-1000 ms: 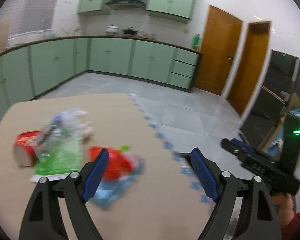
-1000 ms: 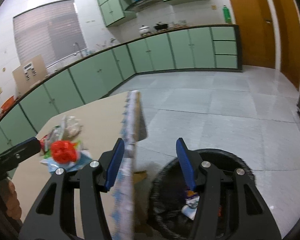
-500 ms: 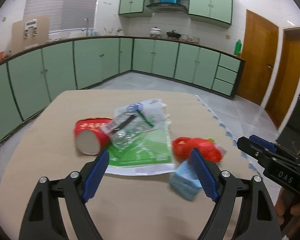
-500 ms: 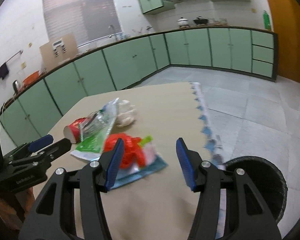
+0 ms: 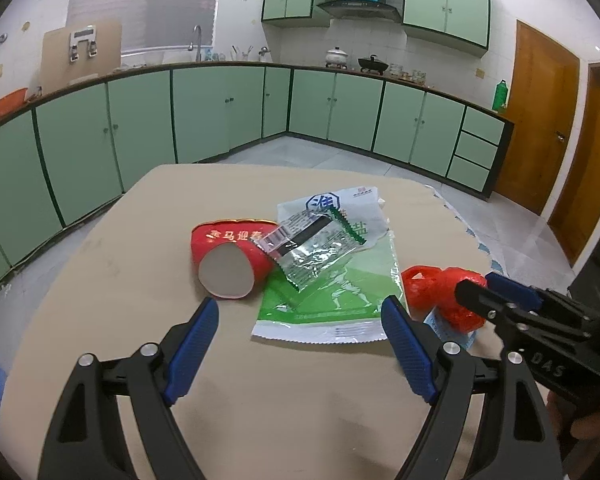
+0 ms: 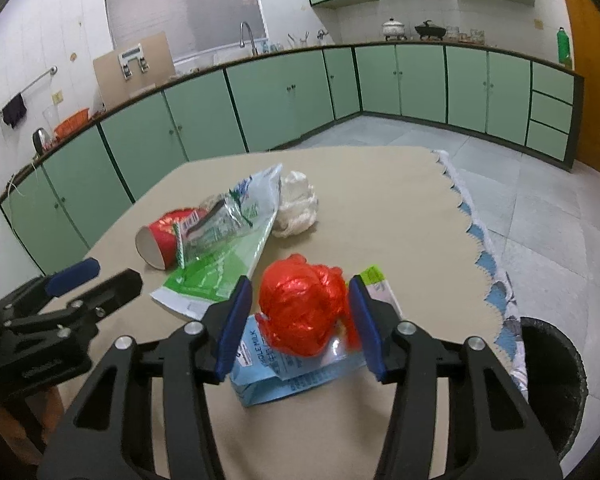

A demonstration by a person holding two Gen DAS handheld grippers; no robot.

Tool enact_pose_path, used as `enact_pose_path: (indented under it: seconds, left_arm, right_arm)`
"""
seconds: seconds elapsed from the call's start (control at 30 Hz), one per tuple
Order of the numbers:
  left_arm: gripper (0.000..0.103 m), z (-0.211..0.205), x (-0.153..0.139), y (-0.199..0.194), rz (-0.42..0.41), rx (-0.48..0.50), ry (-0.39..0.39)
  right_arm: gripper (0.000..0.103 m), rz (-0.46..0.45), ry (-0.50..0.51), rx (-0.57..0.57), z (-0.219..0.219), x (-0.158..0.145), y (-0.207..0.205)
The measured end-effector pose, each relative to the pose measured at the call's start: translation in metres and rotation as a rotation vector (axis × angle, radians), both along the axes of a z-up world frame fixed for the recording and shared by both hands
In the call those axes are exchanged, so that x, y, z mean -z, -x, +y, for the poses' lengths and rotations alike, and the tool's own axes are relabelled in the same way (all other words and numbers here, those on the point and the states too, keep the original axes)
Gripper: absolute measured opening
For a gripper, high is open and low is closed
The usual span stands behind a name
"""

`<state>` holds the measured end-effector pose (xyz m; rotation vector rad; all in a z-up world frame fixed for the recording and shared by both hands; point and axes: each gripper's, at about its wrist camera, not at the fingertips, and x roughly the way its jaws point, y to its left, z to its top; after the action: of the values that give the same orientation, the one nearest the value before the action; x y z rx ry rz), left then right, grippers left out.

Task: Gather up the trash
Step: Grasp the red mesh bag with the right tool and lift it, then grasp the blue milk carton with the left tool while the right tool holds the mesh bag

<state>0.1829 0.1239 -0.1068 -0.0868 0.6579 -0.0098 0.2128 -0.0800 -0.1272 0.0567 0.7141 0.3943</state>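
- The left claw was wide open and held nothing, low over the tan tabletop.
- Just ahead of it lay a red paper cup on its side and a green and white flat bag.
- The right claw was open around a crumpled red plastic bag, which lay on a blue milk wrapper.
- I think it should squeeze the red lump only, then lift slowly.
- A black trash bin stood by the tabletop's right edge.

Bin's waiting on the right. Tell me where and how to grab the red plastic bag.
Pinch the crumpled red plastic bag across its bulging middle, coming straight in from the near side. The open right gripper already brackets it; the soft wad should compress, and it sits atop the blue milk carton.
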Motion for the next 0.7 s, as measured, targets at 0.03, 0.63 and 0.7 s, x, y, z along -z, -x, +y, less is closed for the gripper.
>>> enact_pose_path:
  seconds: [0.03, 0.63, 0.7]
  left_arm:
    - [0.081, 0.000, 0.000, 0.000, 0.001, 0.000, 0.001]
    - [0.082, -0.018, 0.002, 0.001, 0.013, 0.051, 0.001]
    - [0.081, -0.024, 0.003, 0.001, 0.020, 0.066, 0.007]
  right_arm:
    - [0.044, 0.008, 0.001, -0.001, 0.001, 0.002, -0.001]
    - [0.024, -0.055, -0.058, -0.024, -0.019, -0.022, 0.011]
    - [0.024, -0.065, -0.065, -0.004, -0.030, -0.028, 0.015]
